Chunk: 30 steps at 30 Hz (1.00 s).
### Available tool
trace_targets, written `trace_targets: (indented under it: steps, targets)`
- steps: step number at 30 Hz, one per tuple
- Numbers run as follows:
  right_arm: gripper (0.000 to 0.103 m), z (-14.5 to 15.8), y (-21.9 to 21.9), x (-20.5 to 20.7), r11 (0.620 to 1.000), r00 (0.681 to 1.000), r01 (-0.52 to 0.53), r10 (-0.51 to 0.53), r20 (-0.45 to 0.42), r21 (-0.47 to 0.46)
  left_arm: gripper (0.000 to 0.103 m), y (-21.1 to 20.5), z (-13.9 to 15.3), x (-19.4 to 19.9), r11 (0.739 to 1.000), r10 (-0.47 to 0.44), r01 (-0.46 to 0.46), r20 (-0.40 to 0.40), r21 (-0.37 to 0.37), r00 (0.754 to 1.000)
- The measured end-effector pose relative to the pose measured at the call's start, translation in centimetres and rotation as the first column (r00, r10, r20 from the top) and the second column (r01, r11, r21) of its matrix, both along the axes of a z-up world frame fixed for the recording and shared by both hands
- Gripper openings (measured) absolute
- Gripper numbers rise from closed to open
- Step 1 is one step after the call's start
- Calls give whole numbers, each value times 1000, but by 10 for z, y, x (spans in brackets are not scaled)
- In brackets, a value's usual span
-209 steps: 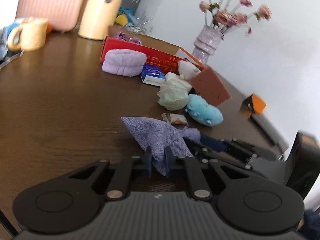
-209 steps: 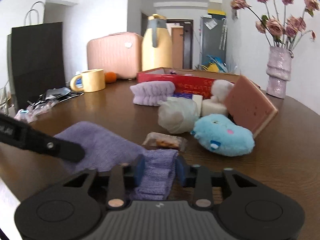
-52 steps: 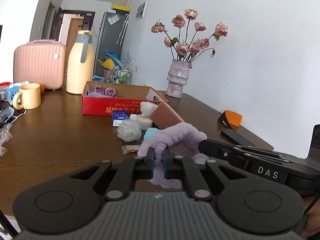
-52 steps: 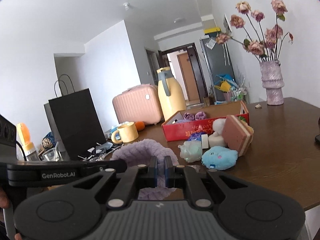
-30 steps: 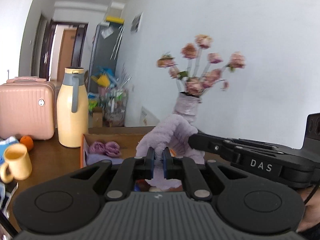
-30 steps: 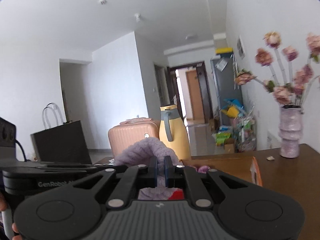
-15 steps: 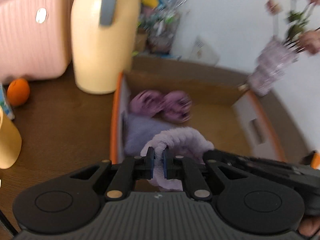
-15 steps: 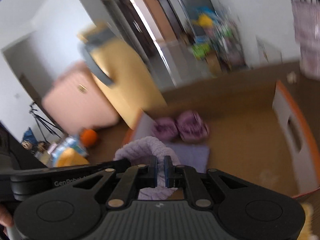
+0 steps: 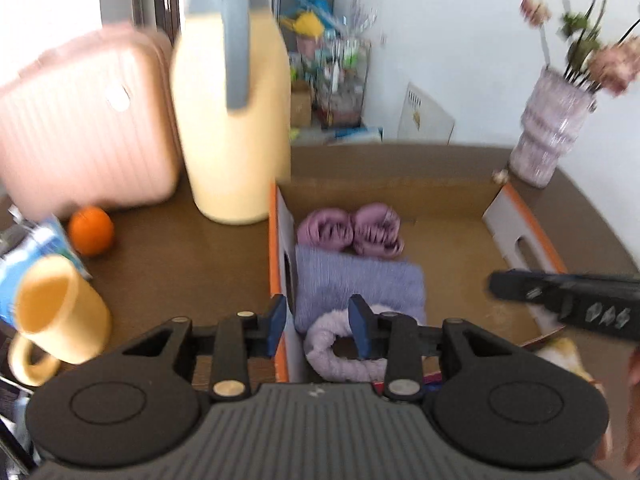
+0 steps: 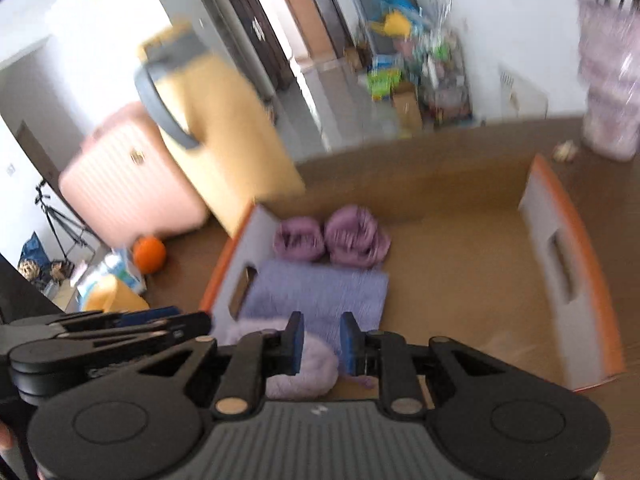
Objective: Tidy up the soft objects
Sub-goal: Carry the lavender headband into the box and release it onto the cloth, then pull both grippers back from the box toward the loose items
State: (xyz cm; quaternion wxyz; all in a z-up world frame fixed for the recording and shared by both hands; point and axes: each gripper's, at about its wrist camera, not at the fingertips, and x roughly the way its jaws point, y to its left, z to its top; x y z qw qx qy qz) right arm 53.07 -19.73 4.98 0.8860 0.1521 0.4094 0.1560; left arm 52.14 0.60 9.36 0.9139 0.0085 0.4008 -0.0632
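Note:
A fluffy lilac headband [image 9: 340, 354] lies in the near left corner of the orange-rimmed cardboard box [image 9: 516, 202], seen also in the right wrist view [image 10: 308, 368]. Behind it in the box lie a folded purple cloth [image 9: 358, 282] and a pair of rolled mauve items [image 9: 352, 230]. My left gripper [image 9: 316, 324] is open above the box's left wall and the headband. My right gripper [image 10: 320, 344] is open just above the headband. The right gripper also shows in the left wrist view [image 9: 568, 300], over the box's right side.
A yellow thermos jug [image 9: 236, 120] and pink case [image 9: 80, 128] stand left of the box. An orange [image 9: 90, 230] and a yellow mug [image 9: 52, 312] sit on the brown table. A vase of flowers [image 9: 548, 140] stands at the back right.
Both grippers have opened and let go of the lilac headband, which now lies in the box. The views have tilted down a little over the box.

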Motion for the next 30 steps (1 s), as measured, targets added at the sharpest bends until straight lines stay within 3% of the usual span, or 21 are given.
trace_targets:
  steps: [2, 5, 9, 11, 13, 18, 23, 26, 30]
  targets:
    - [23, 29, -16, -17, 1000, 998, 15, -14, 57, -14, 42, 5, 25, -30, 1000, 3, -5, 87, 19, 996]
    - [37, 66, -47, -56, 1000, 984, 29, -29, 174, 3, 52, 10, 50, -78, 999, 13, -25, 224, 48, 974]
    - [39, 96, -84, -123, 994, 943, 101, -84, 321, -38, 76, 6, 71, -142, 997, 32, -58, 393, 56, 919]
    - [53, 105, -92, -151, 989, 918, 130, -92, 387, -75, 76, 0, 75, -171, 996, 35, -67, 441, 57, 897]
    - [54, 109, -99, -181, 983, 886, 154, -92, 455, -100, 78, -4, 75, -197, 997, 34, -62, 468, 44, 883]
    - [54, 107, -109, -247, 977, 835, 176, -85, 543, -119, 87, -12, 59, -261, 998, 36, -59, 550, 23, 834]
    - [59, 87, -109, -315, 975, 788, 178, -61, 612, -132, 97, -11, 22, -334, 998, 62, -66, 616, -16, 785]
    - [64, 66, -108, -360, 977, 767, 167, -46, 640, -130, 101, -11, -1, -378, 998, 54, -51, 628, -23, 776]
    - [65, 25, -112, -418, 990, 779, 124, -52, 625, -72, 103, -10, -36, -428, 999, 36, -36, 621, -13, 783]
